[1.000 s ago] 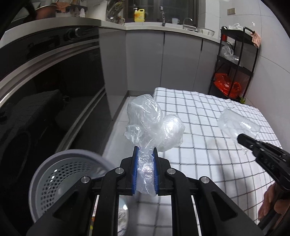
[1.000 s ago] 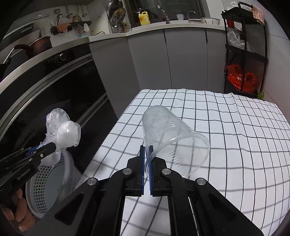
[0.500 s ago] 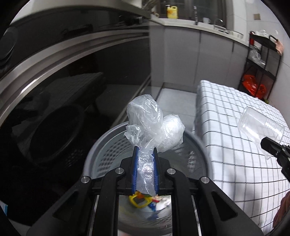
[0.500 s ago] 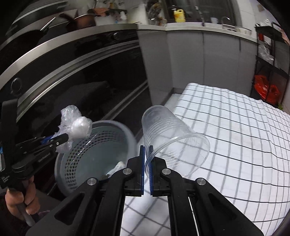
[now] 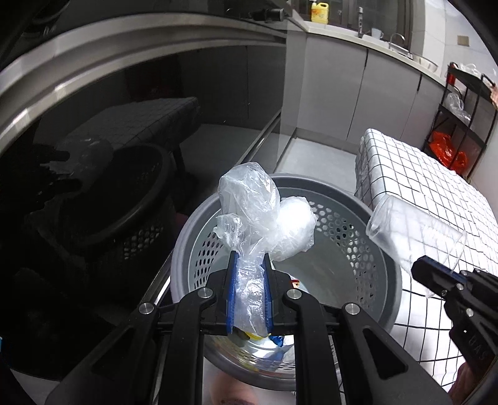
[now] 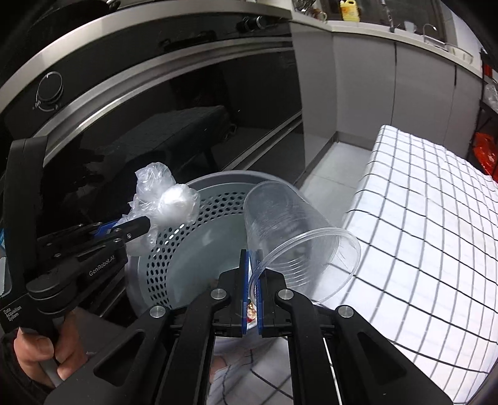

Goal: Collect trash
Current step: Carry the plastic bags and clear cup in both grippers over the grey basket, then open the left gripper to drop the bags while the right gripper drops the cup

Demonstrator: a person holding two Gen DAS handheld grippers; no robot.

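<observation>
Left gripper point(image 5: 249, 293) clamping crumpled plastic bag point(image 5: 264, 218), right gripper point(image 6: 252, 289) pinching rim of clear cup point(image 6: 295, 230); both hanging over perforated bin point(image 5: 386, 268). Advice: centring over opening, releasing one at a time.

Left gripper point(image 5: 249, 264) – black body, blue finger pads, silver screws; right gripper point(image 6: 252, 264) same scheme; plastic bag point(image 5: 264, 215) clear, whitish where bunched; cup point(image 6: 292, 230) clear, faint ridge rings; basket point(image 5: 386, 280) grey, hexagonal hole pattern on the wall; tablecloth point(image 6: 435, 218) white with a black grid of thin lines; oven front point(image 6: 155, 109) glossy black with steel bands; cabinets point(image 5: 342, 93) plain light grey; bottle point(image 5: 319, 11) on the counter – yellow; bag on the rack point(image 5: 448, 154) orange-red; rack point(image 5: 467, 102) black.
</observation>
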